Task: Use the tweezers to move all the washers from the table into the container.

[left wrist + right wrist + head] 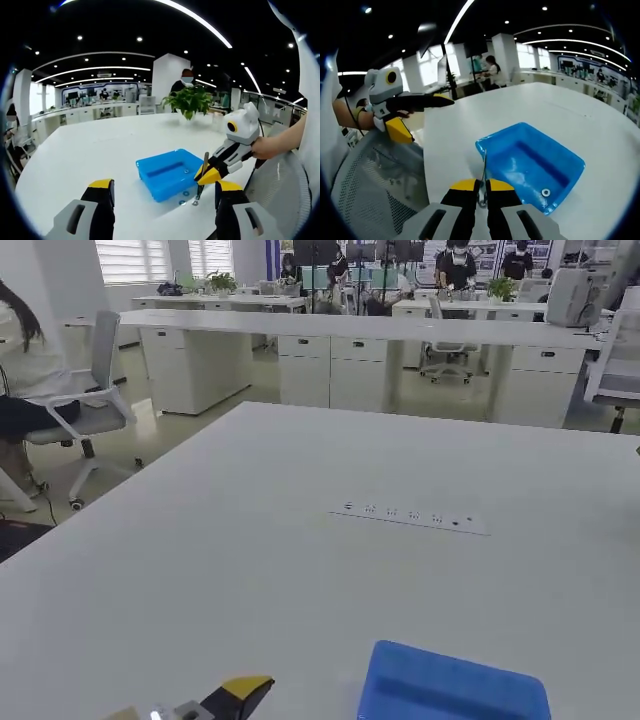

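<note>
With the right gripper [482, 186] clamped on the tweezers [484, 167] and the left gripper [165, 185] jaws apart, the washers [186, 193] beside the container [160, 170] look light and probably slippery, so pinch each across its ring.

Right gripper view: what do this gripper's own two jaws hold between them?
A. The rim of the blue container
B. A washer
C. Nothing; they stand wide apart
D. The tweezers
D: the right gripper has its jaws closed on the thin metal tweezers, which point forward toward the near corner of the blue container.
</note>
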`<state>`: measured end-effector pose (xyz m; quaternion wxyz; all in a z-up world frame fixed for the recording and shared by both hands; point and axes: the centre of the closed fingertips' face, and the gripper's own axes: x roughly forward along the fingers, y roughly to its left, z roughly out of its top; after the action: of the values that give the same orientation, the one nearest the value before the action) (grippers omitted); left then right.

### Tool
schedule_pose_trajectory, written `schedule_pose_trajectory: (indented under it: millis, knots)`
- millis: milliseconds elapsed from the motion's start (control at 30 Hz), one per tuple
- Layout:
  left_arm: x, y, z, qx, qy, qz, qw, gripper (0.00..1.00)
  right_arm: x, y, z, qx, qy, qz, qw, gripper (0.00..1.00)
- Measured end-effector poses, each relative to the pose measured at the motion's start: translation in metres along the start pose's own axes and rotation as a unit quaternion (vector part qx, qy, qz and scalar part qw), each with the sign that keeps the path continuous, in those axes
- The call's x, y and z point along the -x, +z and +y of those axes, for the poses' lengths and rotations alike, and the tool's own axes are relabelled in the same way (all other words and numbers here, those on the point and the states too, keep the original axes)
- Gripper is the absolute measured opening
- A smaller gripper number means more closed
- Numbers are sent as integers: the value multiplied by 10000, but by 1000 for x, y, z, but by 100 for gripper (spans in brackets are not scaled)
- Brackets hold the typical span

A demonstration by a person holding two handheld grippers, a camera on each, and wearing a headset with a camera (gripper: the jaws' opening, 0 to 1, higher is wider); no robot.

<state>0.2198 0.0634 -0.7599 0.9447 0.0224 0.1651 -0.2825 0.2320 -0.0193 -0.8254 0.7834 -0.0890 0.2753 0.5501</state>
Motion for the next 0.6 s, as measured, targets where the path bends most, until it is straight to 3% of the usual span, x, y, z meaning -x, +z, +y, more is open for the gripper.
schedule_pose_trajectory:
  millis: [267,500,600]
  knots:
    - [0,0,0,-1,-1,-7,10000,83,2,-1,2,-117,48,-19,9999,4]
    - [0,1,0,-13,11,-12,10000,83,3,-2,2,74,2,3,10000,3]
    - [0,1,0,-2,9,-12,10000,83,3,-1,1,-67,-15,-5,10000,3]
